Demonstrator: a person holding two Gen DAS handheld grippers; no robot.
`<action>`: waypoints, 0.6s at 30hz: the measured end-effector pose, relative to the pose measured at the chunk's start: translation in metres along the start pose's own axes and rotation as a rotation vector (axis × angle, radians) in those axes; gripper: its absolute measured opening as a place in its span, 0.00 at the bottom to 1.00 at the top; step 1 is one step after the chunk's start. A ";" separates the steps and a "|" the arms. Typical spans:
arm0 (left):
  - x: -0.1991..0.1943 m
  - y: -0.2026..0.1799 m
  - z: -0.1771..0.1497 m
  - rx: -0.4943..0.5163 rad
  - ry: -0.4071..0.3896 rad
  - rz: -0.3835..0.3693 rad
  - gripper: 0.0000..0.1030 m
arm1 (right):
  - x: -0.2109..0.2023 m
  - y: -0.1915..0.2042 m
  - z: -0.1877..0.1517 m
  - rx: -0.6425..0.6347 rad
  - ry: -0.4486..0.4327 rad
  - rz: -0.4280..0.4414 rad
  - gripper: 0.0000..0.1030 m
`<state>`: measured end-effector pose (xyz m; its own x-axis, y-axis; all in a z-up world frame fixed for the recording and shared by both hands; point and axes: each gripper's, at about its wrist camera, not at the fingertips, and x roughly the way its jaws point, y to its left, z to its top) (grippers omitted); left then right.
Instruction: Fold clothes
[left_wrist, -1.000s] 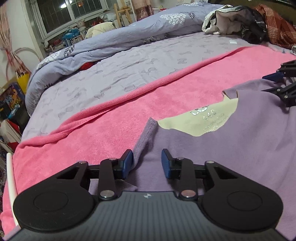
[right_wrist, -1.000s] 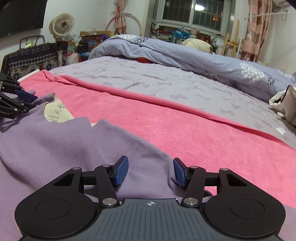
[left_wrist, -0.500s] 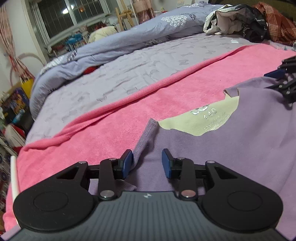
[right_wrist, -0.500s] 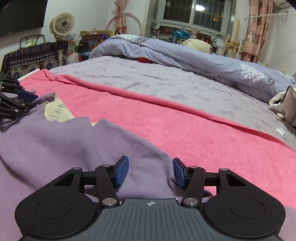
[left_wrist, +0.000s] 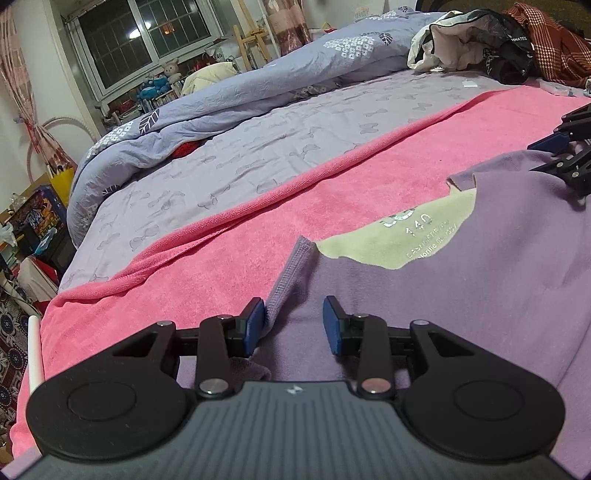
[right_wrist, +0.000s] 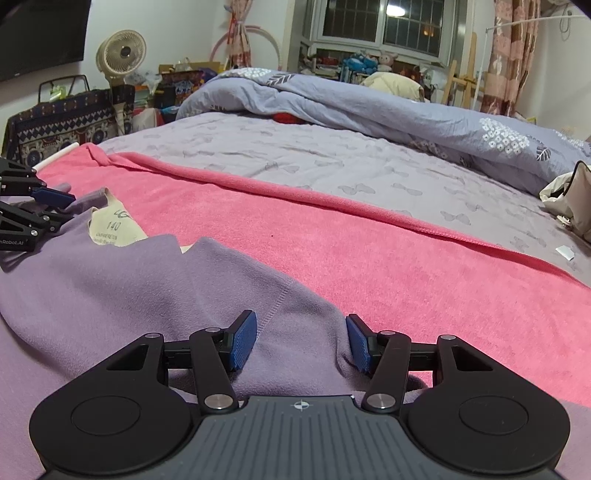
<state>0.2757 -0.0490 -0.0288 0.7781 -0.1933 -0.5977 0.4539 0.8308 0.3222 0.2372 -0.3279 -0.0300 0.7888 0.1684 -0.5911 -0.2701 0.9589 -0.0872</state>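
Observation:
A purple garment (left_wrist: 461, 280) with a pale yellow neck label (left_wrist: 402, 236) lies on a pink towel (left_wrist: 332, 192) spread over the bed. My left gripper (left_wrist: 293, 325) is open, its jaws on either side of the garment's stitched left edge (left_wrist: 291, 269). My right gripper (right_wrist: 301, 341) is open over the garment's right edge (right_wrist: 273, 306), with cloth between its jaws. The garment (right_wrist: 110, 288) and its label (right_wrist: 114, 229) also show in the right wrist view. Each gripper shows at the edge of the other's view, the right one (left_wrist: 554, 147) and the left one (right_wrist: 44, 206).
The bed has a lilac sheet (left_wrist: 295, 147) and a bunched blue-grey duvet (left_wrist: 295, 74) along the far side. A pile of clothes (left_wrist: 498, 40) lies at the bed's right end. A fan (right_wrist: 120, 55) and cluttered furniture stand beyond the left end.
Both grippers have stayed open over the garment's edges. The left wrist view has tilted and shifted slightly; the garment lies as before.

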 end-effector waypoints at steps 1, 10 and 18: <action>0.000 0.000 0.000 0.000 0.000 0.000 0.39 | 0.000 0.000 0.000 0.000 0.000 0.000 0.52; 0.001 -0.001 0.000 0.004 -0.002 0.001 0.39 | 0.000 0.001 0.000 0.002 0.000 0.001 0.52; 0.001 0.000 0.000 0.005 -0.003 0.000 0.39 | 0.000 0.001 0.000 0.006 0.001 0.003 0.53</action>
<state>0.2764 -0.0495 -0.0297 0.7795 -0.1947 -0.5954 0.4557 0.8284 0.3257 0.2367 -0.3267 -0.0302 0.7876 0.1707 -0.5920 -0.2690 0.9597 -0.0811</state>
